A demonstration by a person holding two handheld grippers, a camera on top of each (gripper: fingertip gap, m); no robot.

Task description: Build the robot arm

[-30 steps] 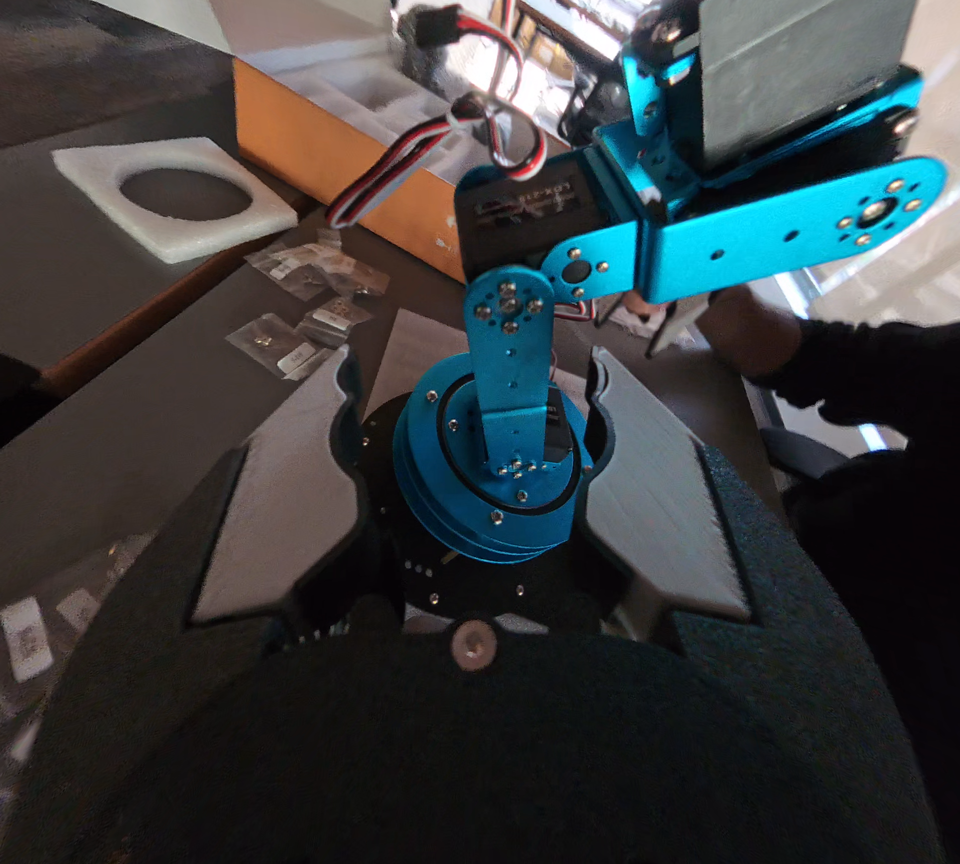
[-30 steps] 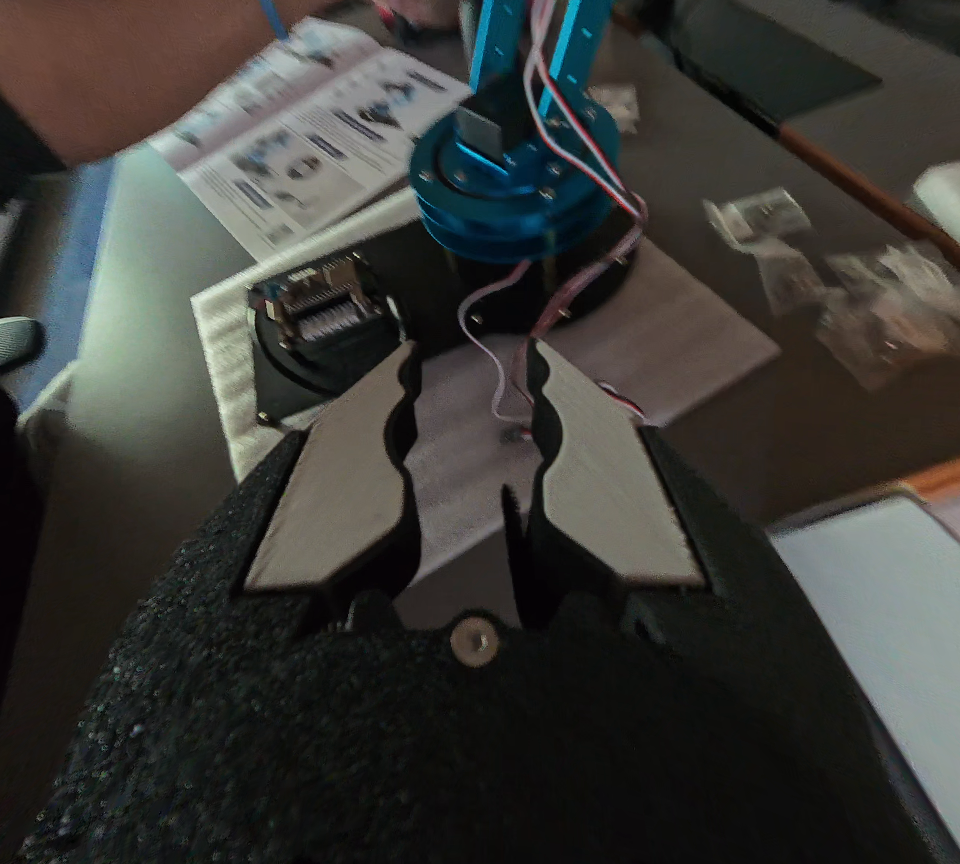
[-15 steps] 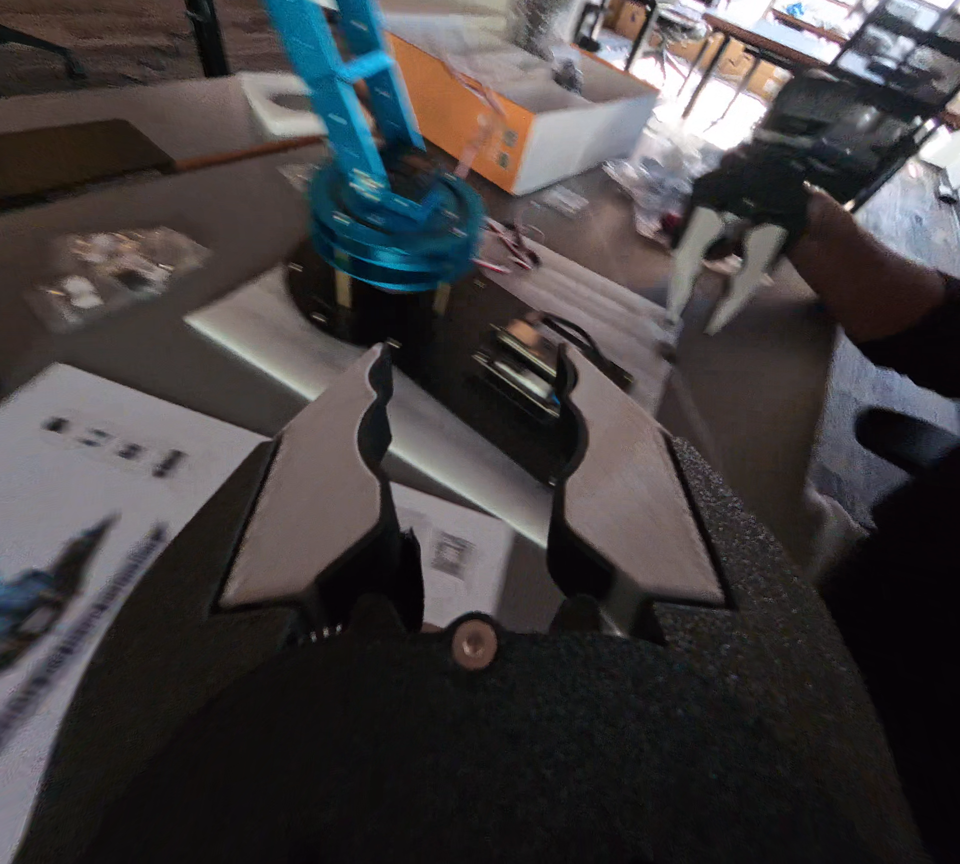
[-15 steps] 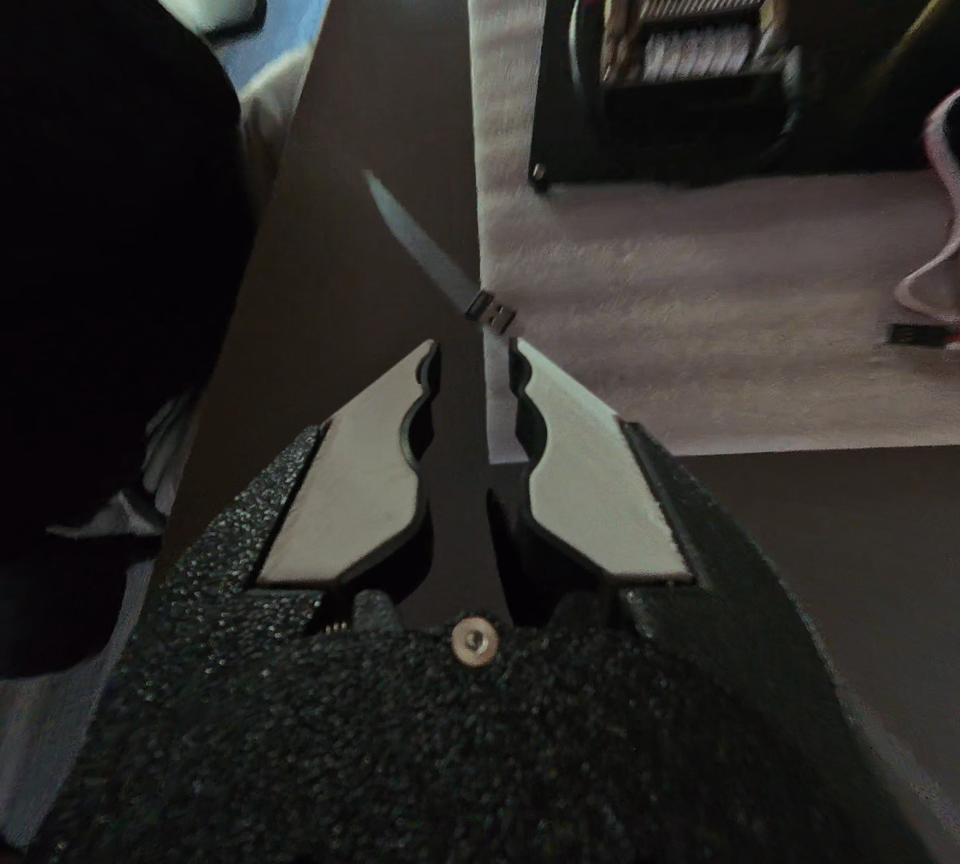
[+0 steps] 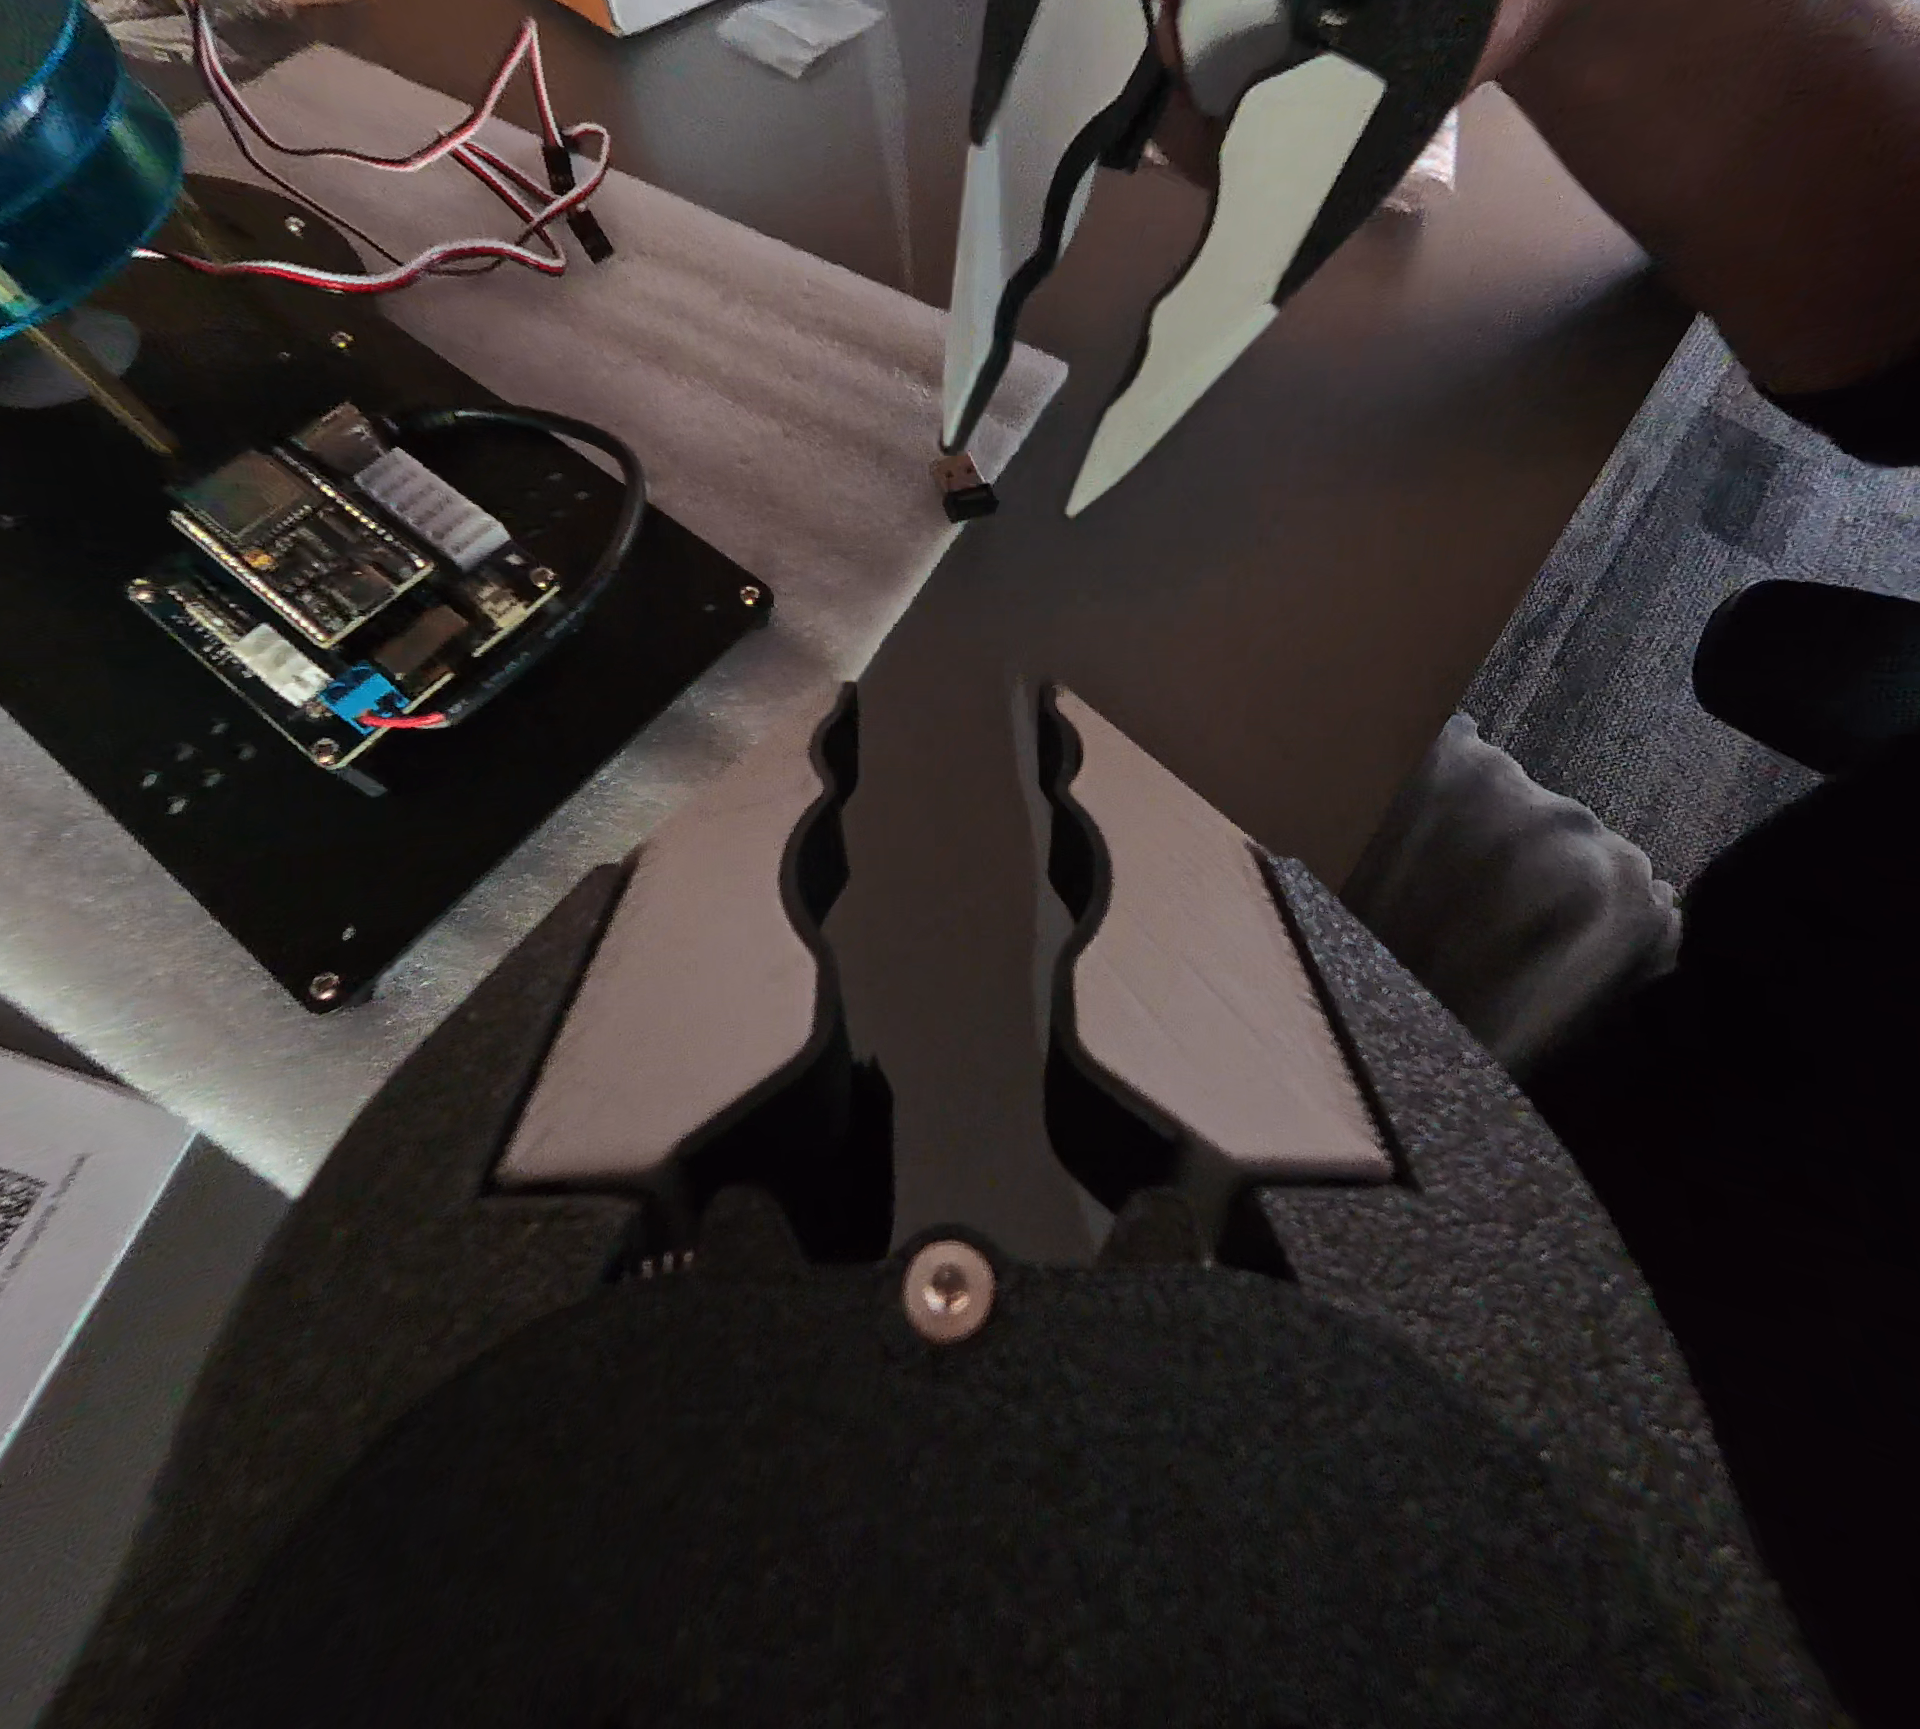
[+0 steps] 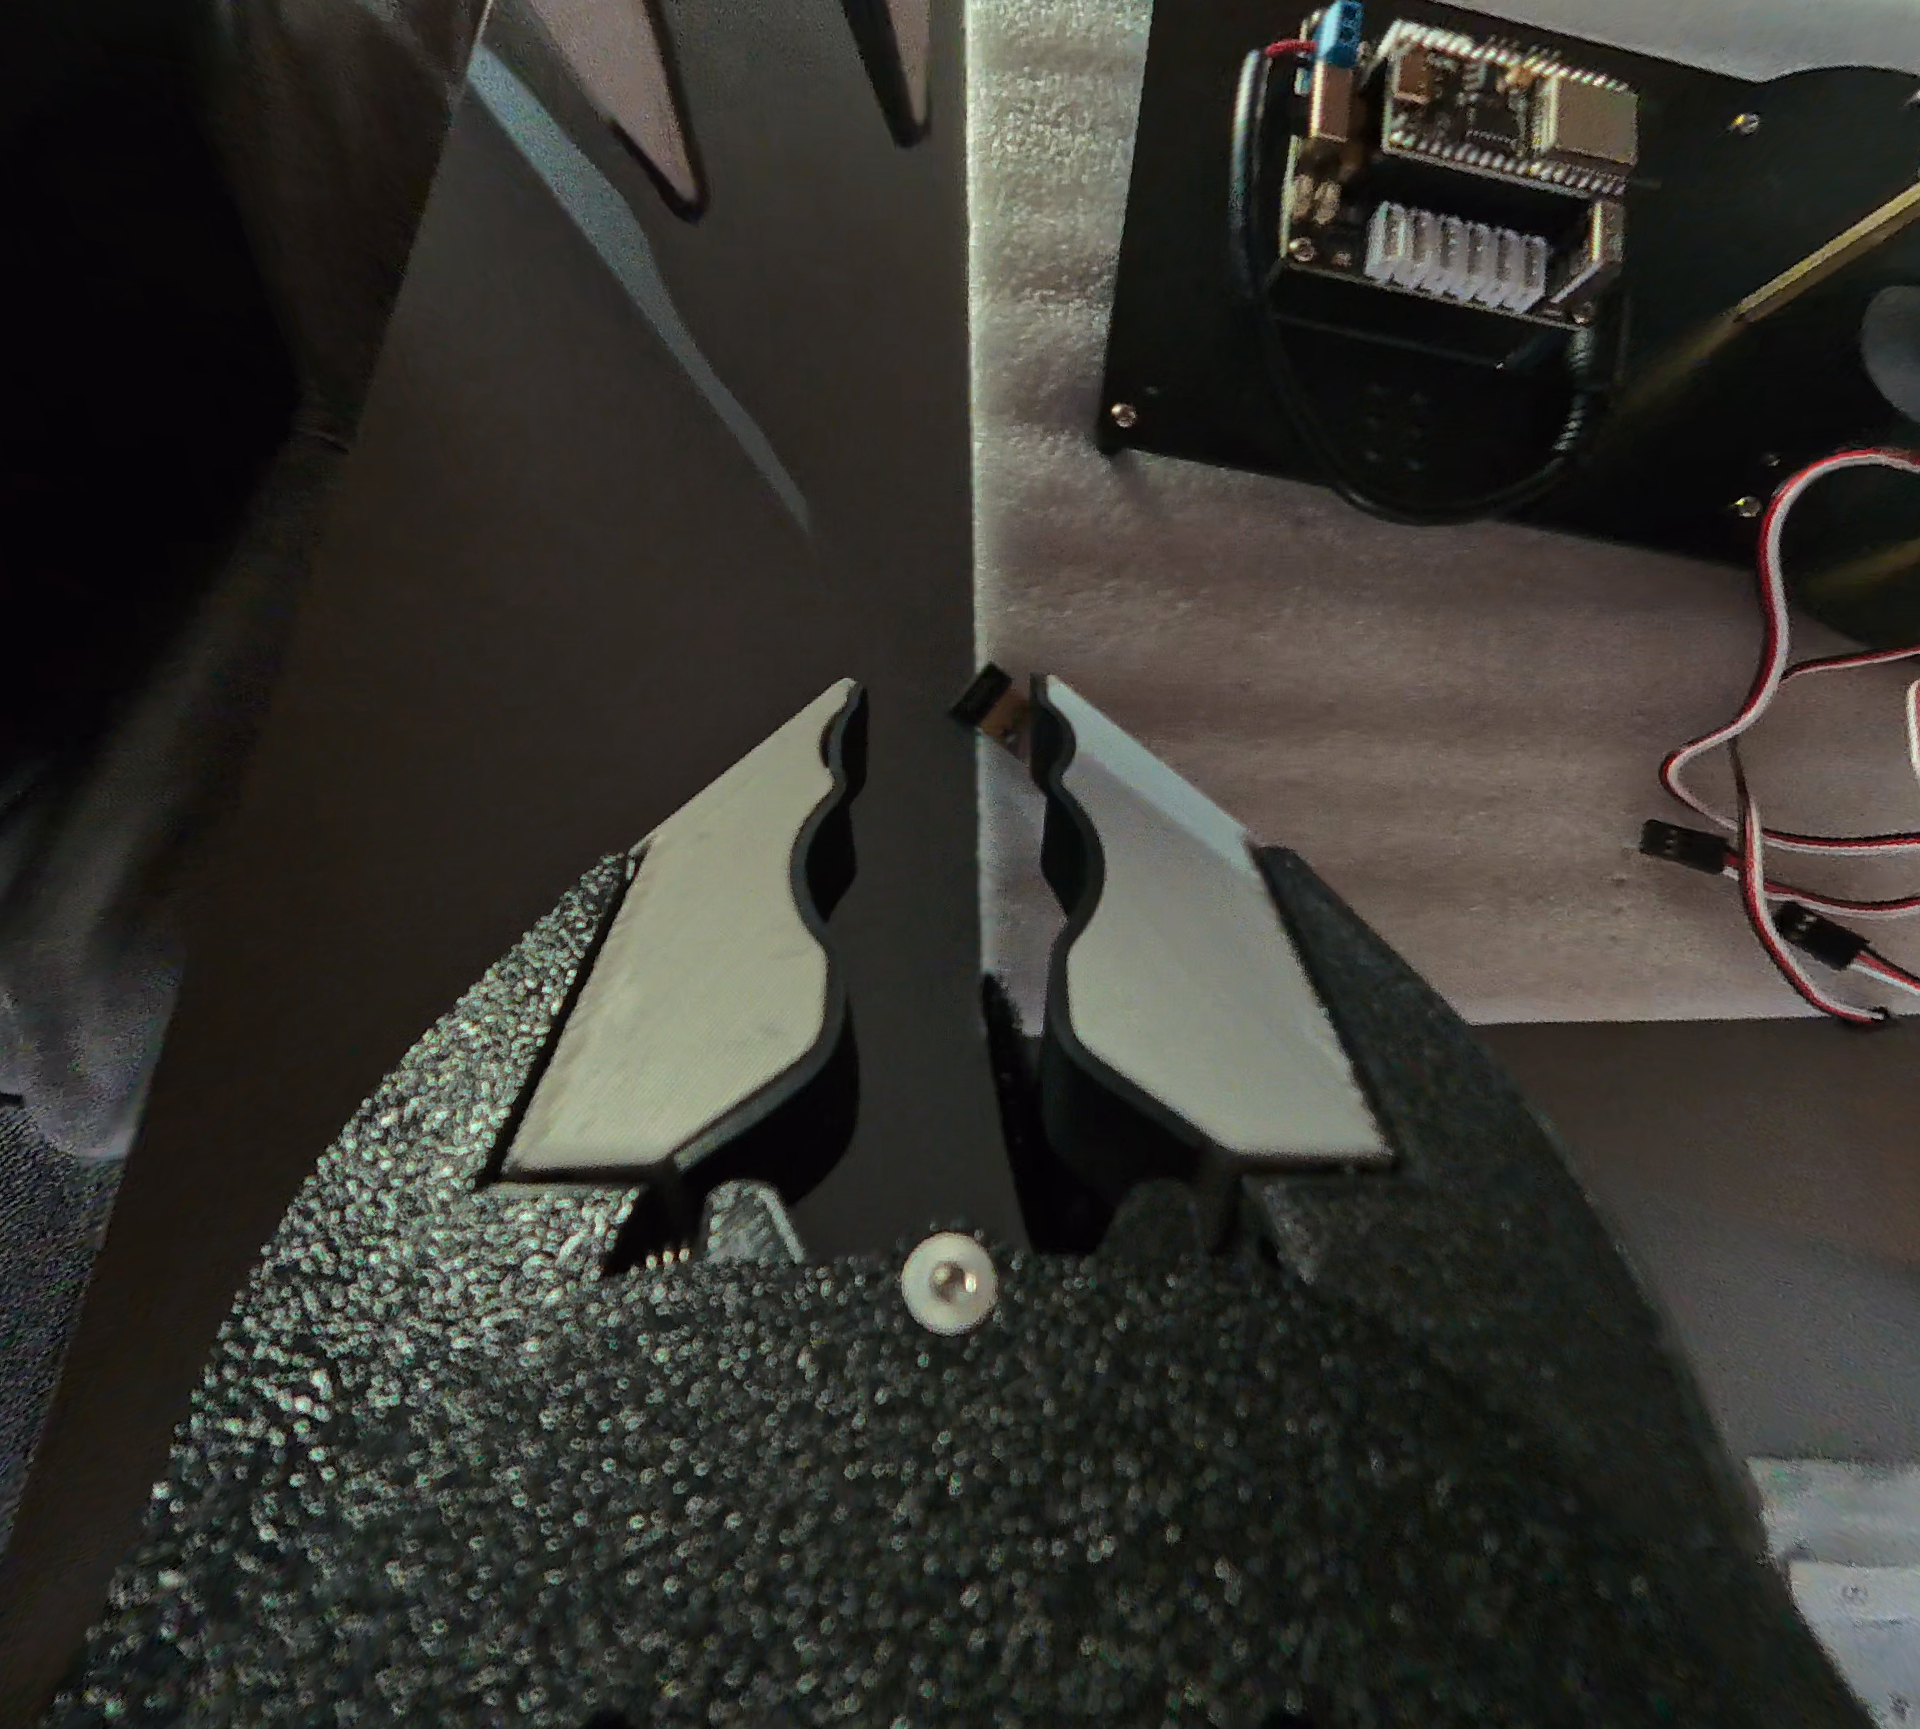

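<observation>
The small black plug (image 6: 985, 700) lies at the foam sheet's (image 6: 1299, 640) left edge, touching your right gripper's (image 6: 951, 692) spread fingers since it dropped in, while your left gripper (image 5: 951, 703), released, has left the blue turntable (image 5: 62, 152).

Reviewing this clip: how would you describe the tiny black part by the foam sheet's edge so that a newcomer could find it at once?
Start at the white foam sheet that carries the black base plate with its circuit boards. Follow the sheet's edge toward the right tongs: the tiny black block lies there beside one fingertip. Unlike the black plugs nearby, it has no wire attached.
</observation>
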